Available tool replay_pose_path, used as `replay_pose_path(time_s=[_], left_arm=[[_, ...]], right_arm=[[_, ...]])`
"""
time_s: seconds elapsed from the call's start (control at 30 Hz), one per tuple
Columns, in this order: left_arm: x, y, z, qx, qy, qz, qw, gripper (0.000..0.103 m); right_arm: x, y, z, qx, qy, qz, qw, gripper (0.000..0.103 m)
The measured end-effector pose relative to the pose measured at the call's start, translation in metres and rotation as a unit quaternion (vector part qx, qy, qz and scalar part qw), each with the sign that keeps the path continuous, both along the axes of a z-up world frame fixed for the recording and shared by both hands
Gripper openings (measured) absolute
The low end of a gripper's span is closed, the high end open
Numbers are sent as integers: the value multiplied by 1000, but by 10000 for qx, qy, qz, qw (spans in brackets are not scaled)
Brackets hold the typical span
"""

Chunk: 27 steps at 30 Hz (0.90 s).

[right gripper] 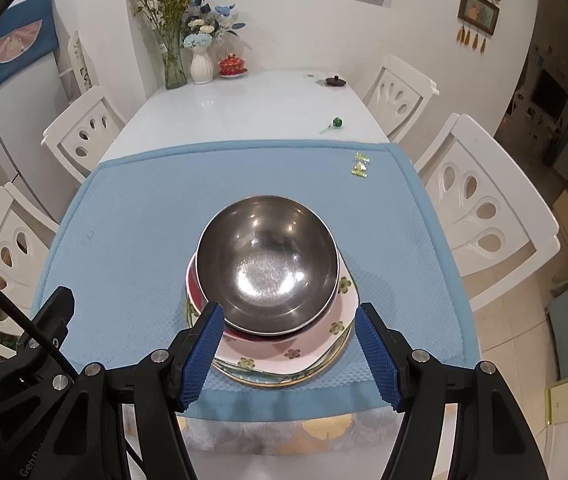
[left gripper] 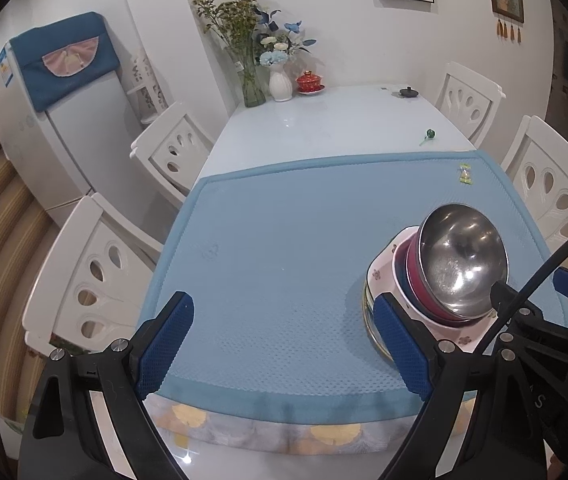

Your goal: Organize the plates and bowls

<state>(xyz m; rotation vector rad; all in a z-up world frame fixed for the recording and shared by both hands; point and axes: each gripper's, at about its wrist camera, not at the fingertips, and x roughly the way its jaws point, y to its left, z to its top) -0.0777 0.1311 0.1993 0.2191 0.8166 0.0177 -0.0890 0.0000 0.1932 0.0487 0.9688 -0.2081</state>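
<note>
Stack on blue mat: steel bowl atop red bowl, pink plate. Dead ahead of right tool, wide open, empty, straddling near rim. Left tool open, empty, stack off to its right. Right nearer.

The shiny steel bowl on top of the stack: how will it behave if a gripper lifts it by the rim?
The shiny steel bowl looks thin-walled, so probably light. Its polished surface may slip between the right gripper pads. It sits loosely nested in the dark red bowl and looks off-centre, so a push might tip or slide it rather than move the pink flowered plate.
</note>
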Motion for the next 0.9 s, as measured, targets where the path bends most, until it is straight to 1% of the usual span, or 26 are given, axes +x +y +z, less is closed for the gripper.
replay_pose_path(time_s=[0.23, 0.7, 0.9], left_arm=[[0, -2, 0, 69, -50, -46, 10000, 91], [-8, -13, 1, 60, -106, -470, 9988, 91], [-11, -15, 3, 114, -161, -550, 9983, 91]], right_arm=[[-2, 2, -1, -86, 34, -56, 9999, 66], [-22, -6, 2, -90, 4, -469, 9989, 66], [-27, -9, 4, -94, -3, -566, 9984, 66]])
